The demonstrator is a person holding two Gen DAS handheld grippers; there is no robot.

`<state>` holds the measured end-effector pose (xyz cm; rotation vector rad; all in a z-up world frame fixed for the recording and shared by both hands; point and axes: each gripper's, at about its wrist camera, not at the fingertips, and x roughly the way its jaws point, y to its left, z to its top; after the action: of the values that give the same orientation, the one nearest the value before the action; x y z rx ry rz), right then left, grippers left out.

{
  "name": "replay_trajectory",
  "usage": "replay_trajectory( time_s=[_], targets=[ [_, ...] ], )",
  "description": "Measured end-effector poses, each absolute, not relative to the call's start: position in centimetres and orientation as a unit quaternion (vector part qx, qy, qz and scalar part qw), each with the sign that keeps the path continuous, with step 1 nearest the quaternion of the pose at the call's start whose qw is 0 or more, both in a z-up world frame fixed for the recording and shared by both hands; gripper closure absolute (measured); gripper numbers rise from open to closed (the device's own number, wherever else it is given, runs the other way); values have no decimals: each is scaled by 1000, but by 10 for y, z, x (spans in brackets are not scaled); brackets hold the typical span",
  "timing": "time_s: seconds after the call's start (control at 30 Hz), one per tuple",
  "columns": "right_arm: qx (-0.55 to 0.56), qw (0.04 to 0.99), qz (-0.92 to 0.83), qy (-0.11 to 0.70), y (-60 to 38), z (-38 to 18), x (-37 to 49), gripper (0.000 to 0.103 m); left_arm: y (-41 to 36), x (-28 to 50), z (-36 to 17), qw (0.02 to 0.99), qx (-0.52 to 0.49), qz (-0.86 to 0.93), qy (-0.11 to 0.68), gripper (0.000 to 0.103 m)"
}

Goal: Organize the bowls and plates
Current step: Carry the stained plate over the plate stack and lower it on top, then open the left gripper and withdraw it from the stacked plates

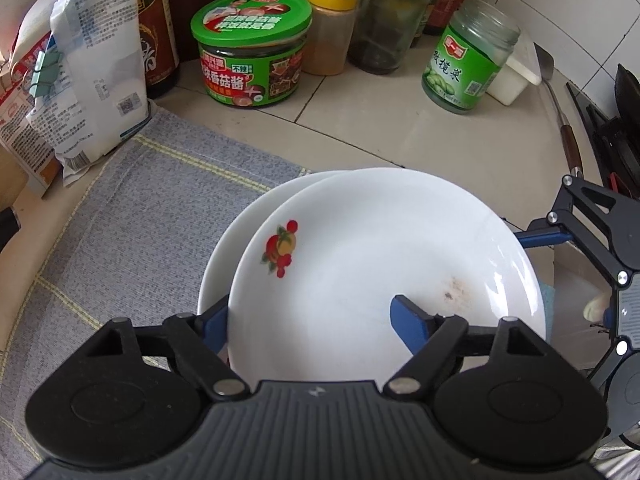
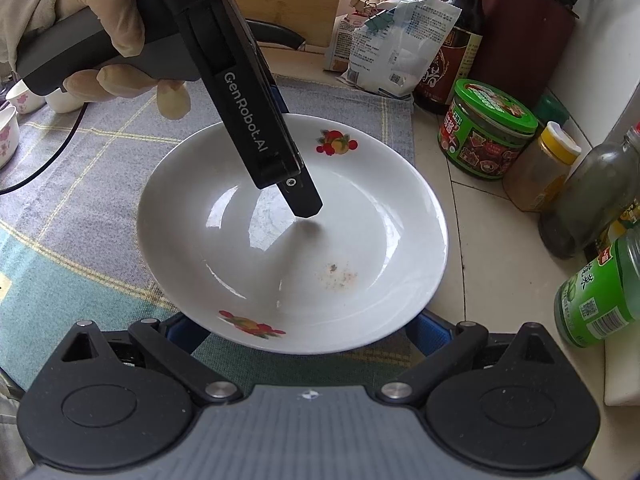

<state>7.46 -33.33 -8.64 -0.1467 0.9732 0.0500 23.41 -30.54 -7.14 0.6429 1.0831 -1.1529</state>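
plates are being stacked: the top plate (image 1: 384,272), white with a red fruit print, sits on a lower plate (image 1: 216,276) whose rim shows as a crescent on its left, both on the grey checked cloth (image 1: 132,216) beside the tiled counter. the left gripper (image 1: 310,320) straddles the near rim of the top plate, one blue finger (image 1: 408,320) over the inside of the dish and the other down outside the rim; the jaws stand partly apart and the pads do not look pressed on the china, so i judge it a release, not a grip. from the right wrist view the right gripper (image 2: 298,330) has its blue fingers spread wide under the near edge of the plate, apparently empty (contact underneath is hidden, so i cannot be sure). a gloved hand (image 2: 100,36) holds the left tool.

the step in hand looks like setting the plate down on its mate. next the left tool should lift clear without dragging the rim, then nudge the top plate to centre it, since it sits offset to the right. small flowered bowls (image 2: 16,100) wait at the cloth's far left.
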Motion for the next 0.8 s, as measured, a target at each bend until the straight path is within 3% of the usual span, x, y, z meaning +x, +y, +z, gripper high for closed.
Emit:
replay_trajectory(
  time_s=[0.8],
  targets=[
    [-69, 883, 27, 464, -331, -83, 73, 0, -301, 231, -60, 665, 303, -500, 465, 19]
  ],
)
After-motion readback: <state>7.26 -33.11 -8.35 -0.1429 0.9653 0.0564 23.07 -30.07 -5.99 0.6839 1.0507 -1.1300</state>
